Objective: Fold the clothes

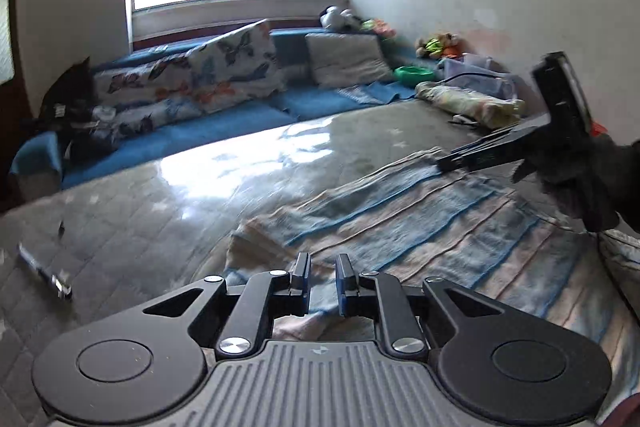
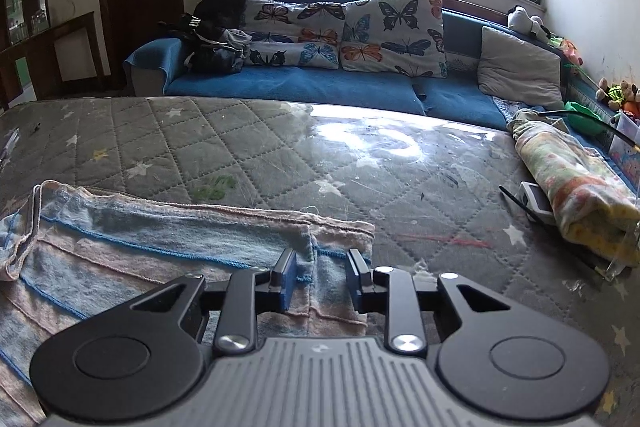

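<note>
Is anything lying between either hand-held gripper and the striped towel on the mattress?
Nothing visible. The left hand-held gripper and the right hand-held gripper are both directly over the striped towel, jaws slightly apart. The rolled blanket lies off to the side, clear of the towel.

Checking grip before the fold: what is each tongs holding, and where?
Nothing held: left tongs and right tongs stand open over the striped towel.
</note>
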`<act>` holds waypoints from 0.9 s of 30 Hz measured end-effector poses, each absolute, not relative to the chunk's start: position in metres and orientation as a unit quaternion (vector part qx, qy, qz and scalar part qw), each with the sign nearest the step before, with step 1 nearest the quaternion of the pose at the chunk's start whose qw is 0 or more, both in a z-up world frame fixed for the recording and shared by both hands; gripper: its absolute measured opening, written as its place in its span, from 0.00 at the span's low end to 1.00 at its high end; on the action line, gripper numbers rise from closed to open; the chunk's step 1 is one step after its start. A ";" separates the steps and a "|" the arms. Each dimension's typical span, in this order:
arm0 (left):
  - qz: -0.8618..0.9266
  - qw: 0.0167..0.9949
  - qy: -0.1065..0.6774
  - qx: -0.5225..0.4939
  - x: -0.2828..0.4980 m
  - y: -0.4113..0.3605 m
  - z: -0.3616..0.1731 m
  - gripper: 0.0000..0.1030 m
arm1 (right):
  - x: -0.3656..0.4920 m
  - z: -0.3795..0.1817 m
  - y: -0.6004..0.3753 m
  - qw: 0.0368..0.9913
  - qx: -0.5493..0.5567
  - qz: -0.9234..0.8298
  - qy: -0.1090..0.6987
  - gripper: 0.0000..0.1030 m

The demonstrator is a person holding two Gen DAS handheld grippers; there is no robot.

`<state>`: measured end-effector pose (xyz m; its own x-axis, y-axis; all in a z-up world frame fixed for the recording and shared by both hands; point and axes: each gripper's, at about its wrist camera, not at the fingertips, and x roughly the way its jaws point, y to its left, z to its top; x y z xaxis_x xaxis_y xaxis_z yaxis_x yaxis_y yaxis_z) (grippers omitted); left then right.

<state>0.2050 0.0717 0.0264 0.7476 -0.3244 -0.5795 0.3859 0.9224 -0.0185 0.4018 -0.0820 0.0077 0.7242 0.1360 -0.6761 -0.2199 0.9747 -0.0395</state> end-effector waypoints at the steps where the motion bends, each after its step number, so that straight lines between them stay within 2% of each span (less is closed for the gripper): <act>1: -0.188 0.933 0.301 0.054 0.205 0.071 0.026 0.25 | 0.402 0.008 -0.082 0.927 -0.058 0.097 0.359 0.29; 3: -0.185 0.933 0.302 0.062 0.204 0.068 0.025 0.52 | 0.402 0.007 -0.082 0.926 -0.058 0.097 0.359 0.29; 5: -0.193 0.931 0.300 0.080 0.201 0.058 0.024 0.58 | 0.403 0.006 -0.081 0.926 -0.058 0.096 0.360 0.30; 8: -0.176 0.929 0.304 0.113 0.207 0.044 0.016 0.59 | 0.403 0.006 -0.080 0.926 -0.058 0.096 0.360 0.30; 10: -0.163 0.926 0.315 0.129 0.213 0.039 0.009 0.55 | 0.402 0.006 -0.080 0.926 -0.059 0.096 0.360 0.30; 12: -0.151 0.923 0.324 0.143 0.218 0.038 0.002 0.23 | 0.402 0.007 -0.079 0.926 -0.061 0.097 0.361 0.30; 15: -0.130 0.928 0.319 0.141 0.221 0.046 0.003 0.09 | 0.402 0.007 -0.079 0.926 -0.063 0.097 0.360 0.30; 21: -0.011 0.952 0.294 0.090 0.242 0.094 0.027 0.06 | 0.405 0.006 -0.076 0.926 -0.072 0.095 0.358 0.30; 27: 0.058 0.940 0.329 0.067 0.267 0.132 0.012 0.05 | 0.411 0.004 -0.075 0.927 -0.073 0.093 0.356 0.30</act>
<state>0.2671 0.1322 0.0122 0.7763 0.1526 -0.6116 -0.0649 0.9844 0.1633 0.4107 -0.0749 0.0040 0.7290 0.1213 -0.6737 -0.2250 0.9719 -0.0685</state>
